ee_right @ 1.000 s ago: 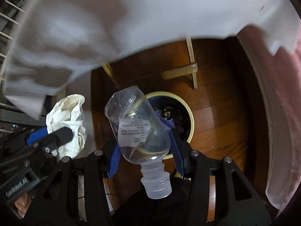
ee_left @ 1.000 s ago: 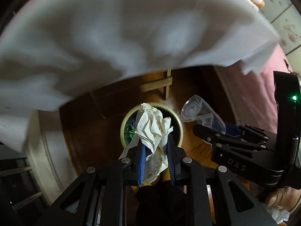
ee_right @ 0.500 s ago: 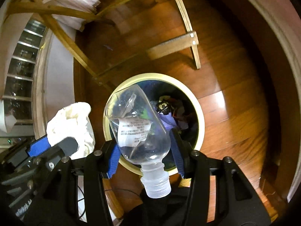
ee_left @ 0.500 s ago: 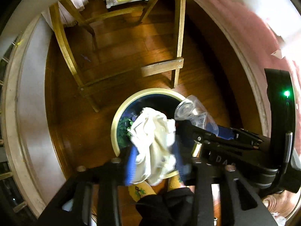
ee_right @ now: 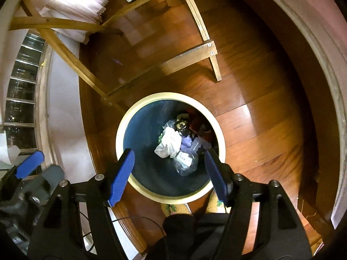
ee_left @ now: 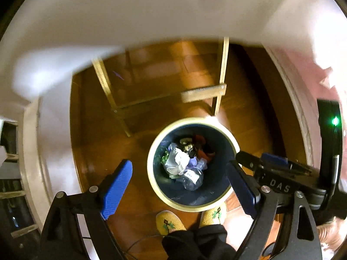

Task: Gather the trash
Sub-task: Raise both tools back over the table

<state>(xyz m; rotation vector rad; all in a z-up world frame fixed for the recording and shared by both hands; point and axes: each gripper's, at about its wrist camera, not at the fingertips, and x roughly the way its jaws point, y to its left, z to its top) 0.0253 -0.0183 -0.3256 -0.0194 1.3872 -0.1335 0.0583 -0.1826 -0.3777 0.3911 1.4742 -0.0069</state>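
Trash is what I'm after, and both pieces now lie in the bin. My left tongs (ee_left: 180, 191) have just been opening and stand spread wide, nothing between the blue pads; my right tongs (ee_right: 171, 174) have also just been opening and stand apart and empty, above the bin's mouth. Straight below them, in the lower centre of both views, sits the round bin (ee_right: 123, 130) with its cream rim and dark inside. Within it the crumpled white paper (ee_right: 170, 142) rests on the heap, and the clear plastic bottle (ee_right: 186, 161) lies just below it in the frame, touching it. I judge this drop done; whether more trash waits elsewhere the views don't show. The bottle lies roughly on its side, but which way its neck points is too blurred to tell. Around the bin spreads wooden floor (ee_right: 249, 91), with a wooden frame (ee_right: 195, 52) toward the top and yellow slippers (ee_left: 170, 224) at the bottom edge.
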